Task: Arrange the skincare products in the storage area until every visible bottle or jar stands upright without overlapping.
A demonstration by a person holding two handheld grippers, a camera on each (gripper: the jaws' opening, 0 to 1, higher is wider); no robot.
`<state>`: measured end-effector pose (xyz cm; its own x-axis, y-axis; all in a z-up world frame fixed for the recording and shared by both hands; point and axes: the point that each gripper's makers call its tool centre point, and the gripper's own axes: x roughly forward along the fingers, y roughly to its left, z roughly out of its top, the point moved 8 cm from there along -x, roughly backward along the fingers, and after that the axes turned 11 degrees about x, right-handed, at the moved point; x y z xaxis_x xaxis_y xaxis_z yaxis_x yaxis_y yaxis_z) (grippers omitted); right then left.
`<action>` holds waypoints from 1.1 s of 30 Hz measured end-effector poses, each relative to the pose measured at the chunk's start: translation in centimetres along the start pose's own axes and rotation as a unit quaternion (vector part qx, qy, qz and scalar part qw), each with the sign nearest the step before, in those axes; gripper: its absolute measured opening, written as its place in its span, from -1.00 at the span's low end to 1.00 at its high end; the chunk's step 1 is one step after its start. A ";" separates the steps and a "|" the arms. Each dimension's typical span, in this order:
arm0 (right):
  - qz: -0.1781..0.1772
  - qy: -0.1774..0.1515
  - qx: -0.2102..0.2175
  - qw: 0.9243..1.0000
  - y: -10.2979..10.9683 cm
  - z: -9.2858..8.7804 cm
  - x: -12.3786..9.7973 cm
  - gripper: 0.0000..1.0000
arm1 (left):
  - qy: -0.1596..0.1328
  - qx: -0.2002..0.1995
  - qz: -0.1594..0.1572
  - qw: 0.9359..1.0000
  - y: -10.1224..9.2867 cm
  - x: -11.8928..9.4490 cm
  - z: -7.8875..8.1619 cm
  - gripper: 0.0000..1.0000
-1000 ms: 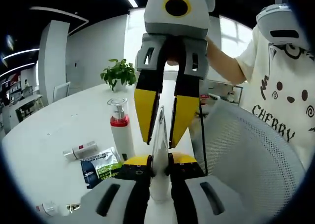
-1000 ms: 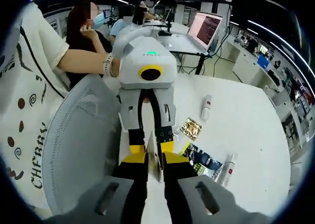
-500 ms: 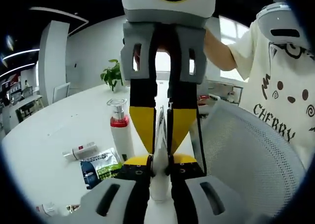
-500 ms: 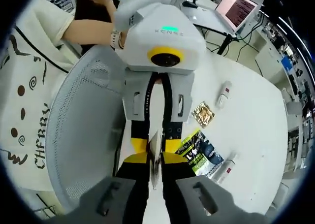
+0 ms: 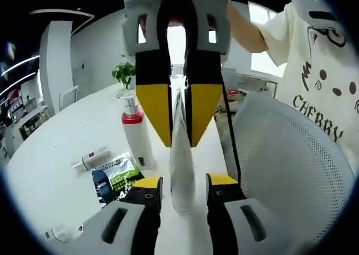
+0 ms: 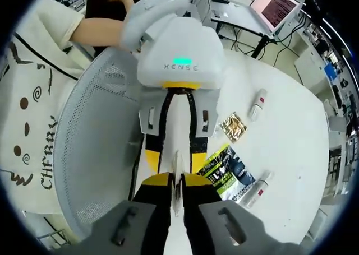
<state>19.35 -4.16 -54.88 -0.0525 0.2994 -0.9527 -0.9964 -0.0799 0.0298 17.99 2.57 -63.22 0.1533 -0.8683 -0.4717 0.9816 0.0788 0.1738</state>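
Observation:
A white squeeze tube [image 5: 182, 171] hangs in the air between the two grippers, which face each other. In the left gripper view, my left gripper [image 5: 185, 182] is open, its yellow tips standing clear on either side of the tube's wider end. My right gripper [image 5: 180, 134] reaches down from above, shut on the tube's flat narrow end. In the right gripper view, my right gripper [image 6: 176, 180] pinches the thin edge of the tube [image 6: 177, 126], and the left gripper [image 6: 175, 166] points back at me. A white pump bottle [image 5: 134, 137] with a red collar stands upright on the white table [image 5: 56, 154].
On the table lie a green-black sachet [image 6: 227, 174], a gold sachet [image 6: 233, 126] and two small white tubes [image 6: 258, 101] [image 6: 255, 190]. A white mesh chair back [image 6: 95, 148] curves close beside the grippers. A person in a printed T-shirt [image 5: 320, 98] holds them. A plant [image 5: 124, 73] stands far back.
My left gripper's jaws have spread apart and let go of the tube. The right gripper has come closer along the tube and keeps hold of it.

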 end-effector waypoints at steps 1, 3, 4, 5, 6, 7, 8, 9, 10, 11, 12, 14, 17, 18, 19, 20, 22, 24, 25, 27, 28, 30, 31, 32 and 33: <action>0.000 0.000 0.000 1.000 0.0 0.0 0.0 -0.88 | 0.001 0.001 0.001 1.000 0.0 0.0 0.0 -0.45; -0.001 0.001 0.004 1.000 -0.2 0.0 0.0 -0.88 | 0.004 0.005 0.005 1.000 0.3 0.1 -0.1 -0.55; -0.001 0.002 0.004 1.000 -0.3 -0.1 -0.1 -0.88 | 0.004 0.003 0.006 1.000 0.4 0.3 -0.1 -0.64; -0.003 0.003 0.005 1.000 -0.4 -0.1 -0.1 -0.88 | 0.004 0.003 0.003 1.000 0.4 0.3 -0.1 -0.67; -0.004 0.004 0.004 1.000 -0.5 -0.2 -0.1 -0.88 | 0.005 0.007 0.006 1.000 0.6 0.4 -0.1 -0.68; -0.006 0.006 0.005 1.000 -0.6 -0.3 -0.1 -0.88 | 0.004 0.007 0.005 1.000 0.6 0.5 0.0 -0.68; -0.008 0.006 0.006 1.000 -0.7 -0.4 -0.1 -0.88 | 0.004 0.009 0.007 1.000 0.7 0.6 0.0 -0.69; -0.009 0.007 0.007 1.000 -0.8 -0.5 -0.1 -0.88 | 0.004 0.009 0.009 1.000 0.8 0.7 0.0 -0.70; -0.012 0.007 0.009 1.000 -1.1 -0.6 -0.2 -0.88 | 0.003 0.009 0.010 1.000 1.0 0.8 0.0 -0.70; -0.014 0.007 0.012 1.000 -1.3 -0.7 -0.2 -0.88 | 0.003 0.010 0.012 1.000 1.2 1.0 0.0 -0.70; -0.016 0.006 0.015 1.000 -1.6 -0.9 -0.3 -0.88 | 0.003 0.010 0.014 1.000 1.3 1.1 0.0 -0.71; -0.020 0.006 0.019 1.000 -2.0 -1.0 -0.3 -0.88 | 0.004 0.011 0.017 1.000 1.7 1.3 0.0 -0.71; -0.023 0.005 0.019 1.000 -2.2 -1.2 -0.4 -0.88 | 0.008 0.015 0.019 1.000 2.1 1.5 0.1 -0.71; -0.024 0.005 0.019 1.000 -2.4 -1.2 -0.4 -0.88 | 0.008 0.016 0.020 1.000 2.3 1.6 0.1 -0.71; -0.025 0.005 0.021 0.999 -2.5 -1.3 -0.4 -0.88 | 0.009 0.017 0.020 1.000 2.4 1.6 0.1 -0.71; -0.027 0.004 0.022 0.999 -2.9 -1.4 -0.5 -0.87 | 0.011 0.018 0.022 1.000 2.7 1.7 0.1 -0.71; -0.029 0.003 0.026 0.999 -3.2 -1.4 -0.5 -0.87 | 0.010 0.017 0.024 1.000 3.0 1.7 0.0 -0.71; -0.031 0.003 0.027 0.999 -3.6 -1.4 -0.5 -0.87 | 0.011 0.016 0.026 0.999 3.3 1.9 0.0 -0.71; -0.032 0.003 0.029 0.999 -3.7 -1.4 -0.5 -0.87 | 0.012 0.016 0.026 0.999 3.5 1.9 0.0 -0.71; -0.032 0.003 0.030 0.999 -3.9 -1.4 -0.5 -0.87 | 0.013 0.017 0.025 0.999 3.7 2.0 0.1 -0.71; -0.033 0.003 0.030 0.999 -4.0 -1.4 -0.6 -0.87 | 0.014 0.018 0.025 0.999 3.8 2.0 0.1 -0.71; -0.033 0.005 0.029 0.999 -4.4 -1.5 -0.6 -0.87 | 0.016 0.019 0.025 0.999 4.1 2.2 0.2 -0.71; -0.033 0.005 0.030 0.999 -4.6 -1.5 -0.6 -0.87 | 0.016 0.019 0.026 0.999 4.3 2.2 0.2 -0.71; -0.035 0.005 0.030 0.999 -4.8 -1.6 -0.7 -0.87 | 0.017 0.018 0.027 0.999 4.5 2.3 0.2 -0.71; -0.036 0.005 0.029 0.999 -4.9 -1.7 -0.7 -0.87 | 0.018 0.015 0.030 0.999 4.7 2.3 0.2 -0.71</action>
<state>24.41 -5.55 -54.89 0.0206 0.2925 -0.9560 -0.9998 -0.0022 -0.0222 22.92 0.85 -63.38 0.2153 -0.8446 -0.4902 0.9670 0.1144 0.2277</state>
